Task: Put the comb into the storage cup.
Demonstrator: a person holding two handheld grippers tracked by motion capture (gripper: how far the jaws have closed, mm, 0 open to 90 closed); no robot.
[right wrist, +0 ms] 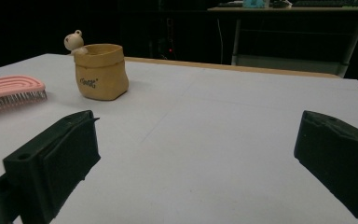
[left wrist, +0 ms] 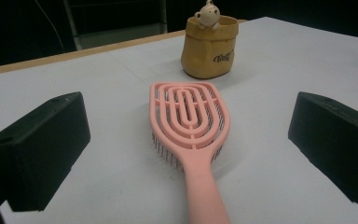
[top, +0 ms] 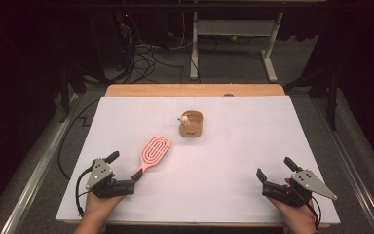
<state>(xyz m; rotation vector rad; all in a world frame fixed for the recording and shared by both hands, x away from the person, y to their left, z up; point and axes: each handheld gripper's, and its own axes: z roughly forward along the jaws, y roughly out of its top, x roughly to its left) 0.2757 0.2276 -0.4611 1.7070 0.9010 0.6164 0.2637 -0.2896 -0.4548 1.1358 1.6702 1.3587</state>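
The pink hairbrush (top: 152, 153) lies flat on the white table (top: 253, 146), bristles down, its handle between the spread jaws of my left gripper (top: 124, 169), not yet gripped. My right gripper (top: 274, 172) hangs open and empty, well apart. Nothing seems done yet. My left gripper view shows the bristles; the high view does not. A bear figure (left wrist: 208, 13) sits on the rim of the yellow pouch (top: 191, 125).

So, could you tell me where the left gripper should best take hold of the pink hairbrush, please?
Probably the handle. The pink hairbrush lies bristles down, its narrow handle pointing at the left gripper, whose open jaws already stand either side of it. Coming in along the handle from the near end and closing across it looks easier than spanning the wide, slotted head.
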